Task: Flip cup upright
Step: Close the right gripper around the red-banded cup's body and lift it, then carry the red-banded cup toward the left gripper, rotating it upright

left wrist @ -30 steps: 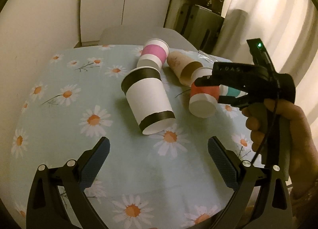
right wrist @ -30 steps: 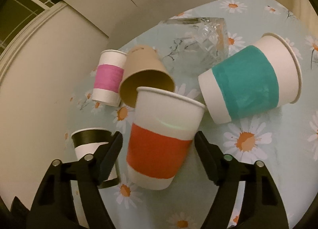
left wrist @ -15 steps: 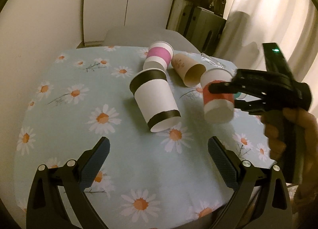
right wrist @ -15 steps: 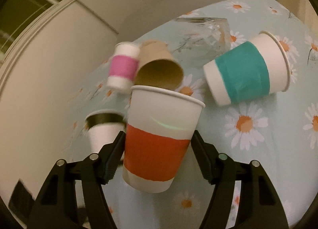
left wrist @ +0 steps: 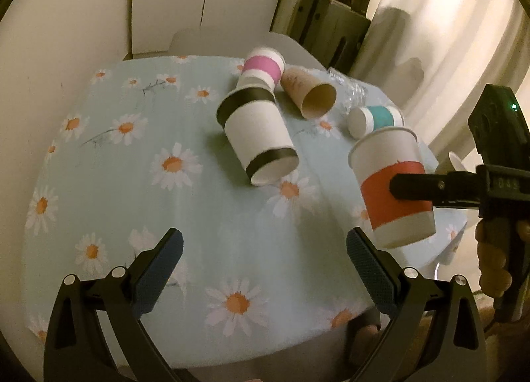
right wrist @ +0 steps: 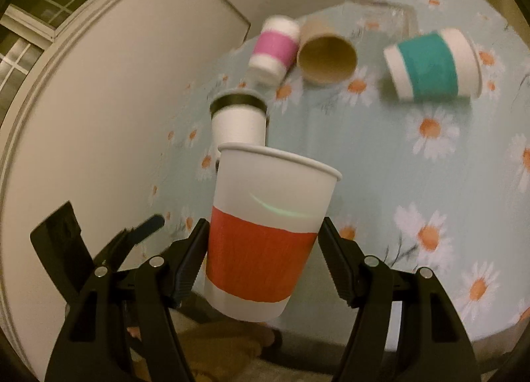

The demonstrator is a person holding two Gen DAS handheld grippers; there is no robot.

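My right gripper is shut on a white paper cup with a red band. It holds the cup upright in the air, mouth up, near the table's front right edge; the cup also shows in the left wrist view. My left gripper is open and empty above the front of the table. A white cup with black bands lies on its side mid-table.
The round table has a daisy-print cloth. A pink-banded cup, a brown cup and a teal-banded cup lie at the back, beside a clear glass. A chair and cabinets stand behind.
My right gripper has lifted the red-banded cup off the table and carried it toward the front right edge. My left gripper has drawn back and up a little.
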